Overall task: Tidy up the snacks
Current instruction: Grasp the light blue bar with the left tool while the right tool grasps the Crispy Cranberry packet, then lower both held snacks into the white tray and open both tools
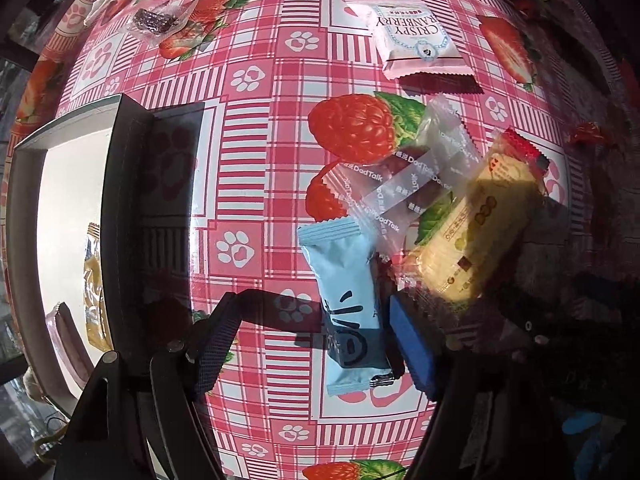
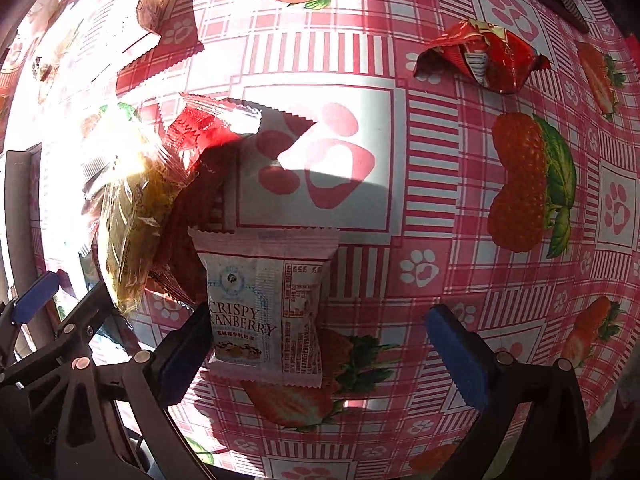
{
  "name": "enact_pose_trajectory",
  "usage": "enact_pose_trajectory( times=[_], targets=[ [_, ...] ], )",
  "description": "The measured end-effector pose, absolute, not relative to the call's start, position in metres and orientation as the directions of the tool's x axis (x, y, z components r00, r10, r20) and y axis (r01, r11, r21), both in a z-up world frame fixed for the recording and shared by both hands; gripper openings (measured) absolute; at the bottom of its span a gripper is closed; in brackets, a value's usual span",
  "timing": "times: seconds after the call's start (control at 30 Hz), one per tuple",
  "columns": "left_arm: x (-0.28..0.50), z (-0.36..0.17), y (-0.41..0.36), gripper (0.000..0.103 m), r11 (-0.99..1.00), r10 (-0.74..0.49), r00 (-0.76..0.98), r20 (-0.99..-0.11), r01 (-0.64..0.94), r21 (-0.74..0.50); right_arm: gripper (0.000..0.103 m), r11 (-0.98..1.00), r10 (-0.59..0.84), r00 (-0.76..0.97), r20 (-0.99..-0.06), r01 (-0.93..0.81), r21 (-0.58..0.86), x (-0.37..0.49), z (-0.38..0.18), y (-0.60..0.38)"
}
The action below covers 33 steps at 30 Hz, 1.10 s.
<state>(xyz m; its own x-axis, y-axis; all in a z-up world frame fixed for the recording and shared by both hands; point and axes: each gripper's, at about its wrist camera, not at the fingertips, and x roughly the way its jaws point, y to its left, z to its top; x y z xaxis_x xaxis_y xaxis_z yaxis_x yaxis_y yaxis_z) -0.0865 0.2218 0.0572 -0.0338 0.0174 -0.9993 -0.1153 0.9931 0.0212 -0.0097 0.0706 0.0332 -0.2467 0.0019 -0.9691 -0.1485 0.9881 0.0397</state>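
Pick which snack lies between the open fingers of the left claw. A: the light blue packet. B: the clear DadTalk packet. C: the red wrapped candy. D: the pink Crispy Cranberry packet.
A: in the left wrist view the light blue packet lies on the tablecloth between the spread fingers of the left claw.
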Motion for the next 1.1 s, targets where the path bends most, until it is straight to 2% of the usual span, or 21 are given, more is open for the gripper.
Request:
enact_pose_trajectory(
  times=[0.03,0.07,0.1,0.17,0.33,0.5,0.67,1.1],
  targets=[
    [-0.085,0.06,0.219,0.063,0.995,0.011,-0.028,-1.0,-0.098,0.014,0.098,0.988,0.003,-0.238,-0.971,-0.148,0.04,-0.01,0.035,0.07],
    [-0.085,0.062,0.216,0.048,0.997,0.0,-0.023,-1.0,-0.078,0.002,0.089,0.988,0.001,-0.22,-0.975,-0.15,0.035,-0.015,0.039,0.074],
    [-0.079,0.065,0.214,0.028,0.998,-0.016,-0.021,-1.0,-0.055,-0.015,0.082,0.987,-0.001,-0.198,-0.98,-0.16,0.031,-0.033,0.047,0.084],
    [-0.078,0.067,0.21,0.025,0.997,-0.068,-0.023,-0.997,-0.033,-0.067,0.042,0.98,0.0,-0.156,-0.988,-0.197,0.031,-0.034,0.059,0.083],
    [-0.089,0.088,0.217,0.025,0.996,-0.088,0.02,-0.996,-0.029,-0.089,0.042,0.979,0.11,-0.175,-0.978,-0.15,0.137,-0.031,0.067,0.067],
    [-0.101,0.114,0.23,0.025,0.999,-0.039,0.085,-0.996,0.002,-0.039,0.042,0.964,0.226,-0.177,-0.958,-0.099,0.245,-0.033,0.09,0.04],
    [-0.111,0.136,0.252,0.025,1.0,-0.006,0.14,-0.99,-0.015,-0.009,0.042,0.949,0.256,-0.172,-0.951,-0.144,0.281,-0.033,0.113,0.047],
    [-0.149,0.149,0.362,0.025,0.965,0.1,0.172,-0.98,-0.257,0.053,0.042,0.848,0.298,-0.219,-0.929,-0.385,0.364,-0.045,0.14,0.175]
  ],
)
